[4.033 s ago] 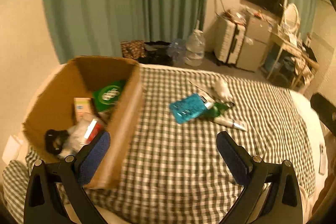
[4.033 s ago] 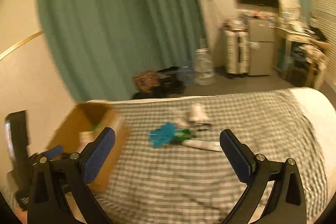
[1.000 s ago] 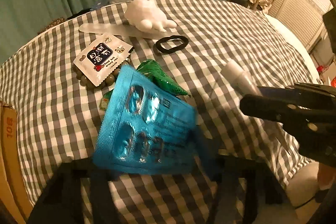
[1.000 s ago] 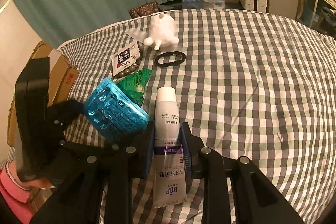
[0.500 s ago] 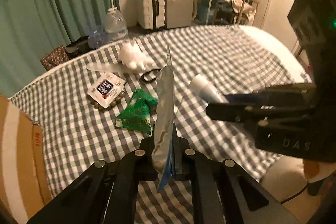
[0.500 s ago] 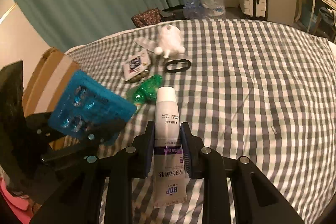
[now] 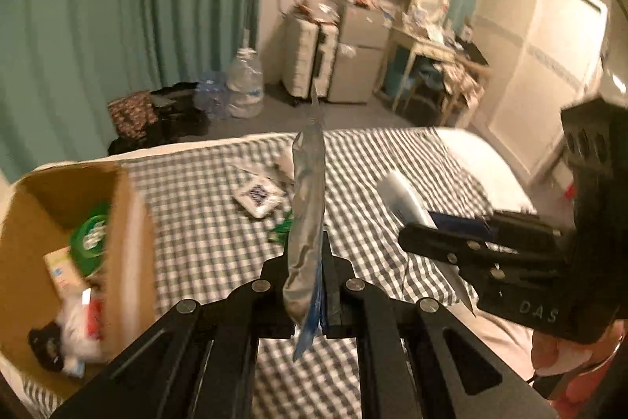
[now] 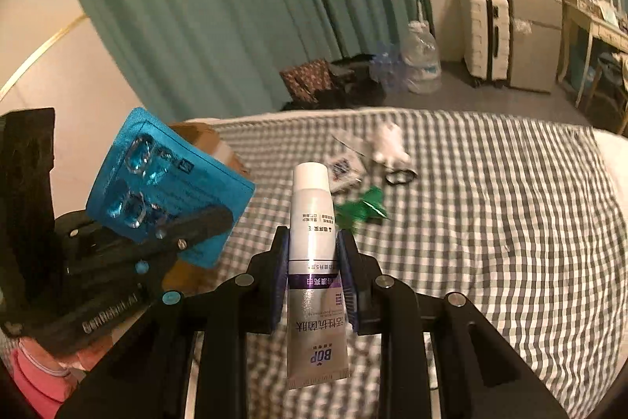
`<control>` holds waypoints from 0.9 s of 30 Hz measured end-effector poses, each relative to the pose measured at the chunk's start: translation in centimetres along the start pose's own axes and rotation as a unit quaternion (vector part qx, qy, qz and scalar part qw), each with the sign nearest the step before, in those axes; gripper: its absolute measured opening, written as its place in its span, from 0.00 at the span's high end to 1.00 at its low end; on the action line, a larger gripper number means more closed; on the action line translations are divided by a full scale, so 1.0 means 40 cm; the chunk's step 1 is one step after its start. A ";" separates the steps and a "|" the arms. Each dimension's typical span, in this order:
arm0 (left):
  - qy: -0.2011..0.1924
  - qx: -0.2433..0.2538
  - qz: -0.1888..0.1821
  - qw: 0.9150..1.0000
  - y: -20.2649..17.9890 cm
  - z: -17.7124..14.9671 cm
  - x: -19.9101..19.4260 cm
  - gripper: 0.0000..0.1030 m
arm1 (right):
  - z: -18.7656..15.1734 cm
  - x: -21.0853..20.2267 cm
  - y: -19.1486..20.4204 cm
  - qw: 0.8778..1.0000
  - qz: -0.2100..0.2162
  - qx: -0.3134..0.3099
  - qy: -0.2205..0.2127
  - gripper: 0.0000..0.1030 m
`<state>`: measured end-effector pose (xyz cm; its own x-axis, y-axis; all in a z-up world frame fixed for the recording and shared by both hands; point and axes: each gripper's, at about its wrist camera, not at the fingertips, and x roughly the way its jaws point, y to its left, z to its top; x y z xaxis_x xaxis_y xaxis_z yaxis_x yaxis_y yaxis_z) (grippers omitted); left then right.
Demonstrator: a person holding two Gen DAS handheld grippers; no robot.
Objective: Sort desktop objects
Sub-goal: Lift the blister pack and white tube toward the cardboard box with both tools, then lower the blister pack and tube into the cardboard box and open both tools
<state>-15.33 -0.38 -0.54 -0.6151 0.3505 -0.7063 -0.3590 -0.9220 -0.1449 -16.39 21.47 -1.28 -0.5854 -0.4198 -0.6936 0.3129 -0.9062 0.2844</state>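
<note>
Both of my grippers had risen well above the checked cloth since a second before, when they were low among the objects; each carried its object up with it.

Largest in my view was the cardboard box, down and to the left of my left gripper. It stood open at the top and already held a green round pack, a small carton and other sorted things, so I judged it was where both objects should go. The checked cloth lay below and ahead of both tools, with the unsorted things on it: a white figure, a black ring, a white sachet and a green wrapper.

My left gripper was closed tight on the blue blister pack. I held it by one edge, because such a flat sheet gives the pads nothing else to pinch, and so it stood upright. Its printing was too small to read.

My right gripper was closed on the white and purple tube, across the middle of the body, cap pointing away from me. This grip kept the soft tube from swinging. Near the crimped end, closest to me, I could read "BOP", upside down, with Chinese characters above it.
</note>
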 end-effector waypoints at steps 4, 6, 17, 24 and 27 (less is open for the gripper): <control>-0.026 -0.021 0.034 0.999 0.094 0.000 -0.086 0.93 | 0.012 -0.011 0.122 0.999 0.003 -0.043 0.002 0.77; -0.029 -0.027 0.048 0.998 0.138 -0.003 -0.114 0.93 | 0.021 -0.005 0.182 0.998 0.006 -0.060 0.003 0.77; -0.007 -0.098 0.130 0.987 0.457 -0.098 -0.171 0.93 | 0.070 0.173 0.480 0.988 0.092 -0.116 0.040 0.77; 0.029 -0.132 0.145 0.980 0.551 -0.170 -0.111 0.93 | 0.054 0.297 0.547 0.984 0.115 -0.115 0.077 0.77; 0.047 -0.132 0.149 0.979 0.564 -0.192 -0.088 0.93 | 0.053 0.350 0.557 0.983 0.120 -0.101 0.091 0.77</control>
<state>-15.86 -23.67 -6.66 -0.5937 0.0552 -0.8028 0.0281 -0.9956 -0.0892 -19.20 -4.72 -3.25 -0.3388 -0.5875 -0.7349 0.5793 -0.7457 0.3291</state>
